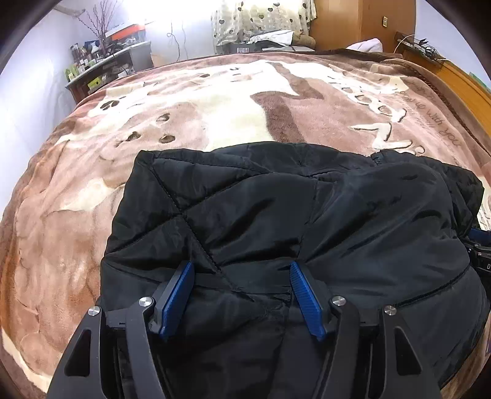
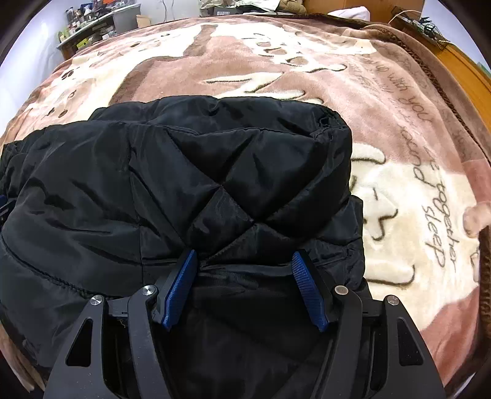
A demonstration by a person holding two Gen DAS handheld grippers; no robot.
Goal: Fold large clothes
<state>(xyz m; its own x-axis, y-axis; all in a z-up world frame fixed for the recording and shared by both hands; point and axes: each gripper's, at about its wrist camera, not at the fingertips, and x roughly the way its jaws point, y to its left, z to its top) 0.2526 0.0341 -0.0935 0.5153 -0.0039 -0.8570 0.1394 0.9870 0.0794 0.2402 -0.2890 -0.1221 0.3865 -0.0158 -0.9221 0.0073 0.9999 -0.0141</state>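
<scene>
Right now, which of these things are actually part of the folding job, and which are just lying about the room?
Part of the job:
- black quilted jacket, bunched on the bed
- left gripper, fingers spread at the jacket
- right gripper, likewise
- brown patterned blanket, the work surface

Just lying about:
- cluttered desk
- heart-print curtain
- wooden headboard
</scene>
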